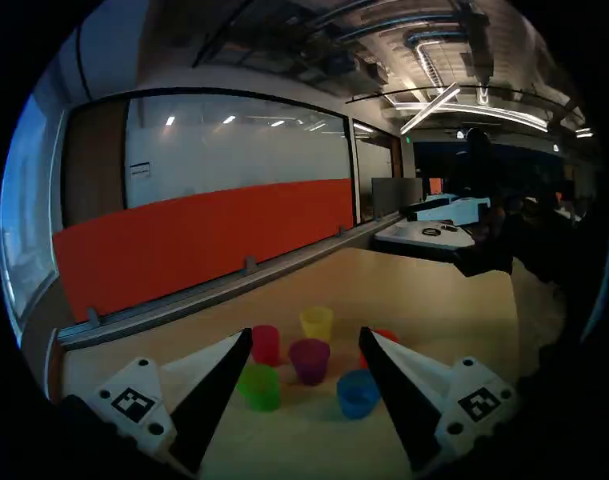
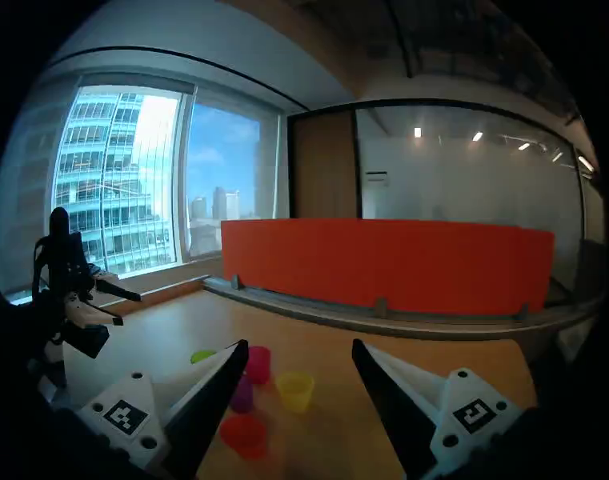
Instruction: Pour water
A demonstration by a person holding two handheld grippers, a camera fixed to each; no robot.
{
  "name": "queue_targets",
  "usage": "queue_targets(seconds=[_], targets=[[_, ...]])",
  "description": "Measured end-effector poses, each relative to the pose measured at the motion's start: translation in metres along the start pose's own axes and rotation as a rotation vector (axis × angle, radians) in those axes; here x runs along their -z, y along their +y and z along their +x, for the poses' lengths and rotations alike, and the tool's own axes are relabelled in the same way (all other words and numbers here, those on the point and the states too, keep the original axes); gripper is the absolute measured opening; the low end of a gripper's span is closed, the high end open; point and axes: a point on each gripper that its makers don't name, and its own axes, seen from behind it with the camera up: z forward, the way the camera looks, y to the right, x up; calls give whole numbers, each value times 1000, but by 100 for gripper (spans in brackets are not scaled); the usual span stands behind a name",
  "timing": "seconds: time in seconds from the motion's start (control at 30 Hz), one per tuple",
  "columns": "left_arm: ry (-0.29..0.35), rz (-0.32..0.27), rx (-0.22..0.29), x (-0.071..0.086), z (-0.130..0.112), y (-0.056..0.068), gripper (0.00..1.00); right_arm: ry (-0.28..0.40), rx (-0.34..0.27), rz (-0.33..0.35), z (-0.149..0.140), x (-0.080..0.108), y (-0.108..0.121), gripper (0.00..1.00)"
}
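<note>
Left claw (image 1: pixel 304 330) was spread and empty; right claw (image 2: pixel 298 342) likewise. Cups (image 1: pixel 310 360) sat clustered on tabletop (image 1: pixel 432 304) at 12 o'clock, just beyond the tips. Nothing gripped, so pouring looked unstarted; everything left.

Yellow cup (image 1: pixel 317 322), blue cup (image 1: pixel 357 394), orange panel (image 1: pixel 208 232)

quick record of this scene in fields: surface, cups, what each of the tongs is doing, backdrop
surface: wooden table
cups: pink cup, yellow cup, purple cup, green cup, blue cup, red cup
cup state: upright, clustered, none held; contents cannot tell
left tongs: open, empty
right tongs: open, empty
backdrop: orange panel, window
</note>
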Motion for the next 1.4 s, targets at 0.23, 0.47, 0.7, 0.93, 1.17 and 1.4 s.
queue_targets(seconds=[0.23, 0.47, 0.7, 0.93, 1.17, 1.4], targets=[[-40, -31, -12, -7, -17, 9, 100, -9, 0, -2, -5, -3, 0, 100], [-83, -66, -19, -16, -37, 20, 100, -18, -5, 0, -9, -6, -2, 100], [-135, -99, -28, -25, -60, 29, 100, -25, 1, -7, -12, -9, -1, 100], [-180, -136, -41, -30, -82, 42, 100, -33, 3, -12, -16, -13, 0, 100], [-234, -166, -46, -37, -110, 52, 100, -39, 5, -14, -19, -18, 1, 100], [-274, -191, -51, -45, -133, 60, 100, -41, 0, -15, -22, -24, 4, 100]])
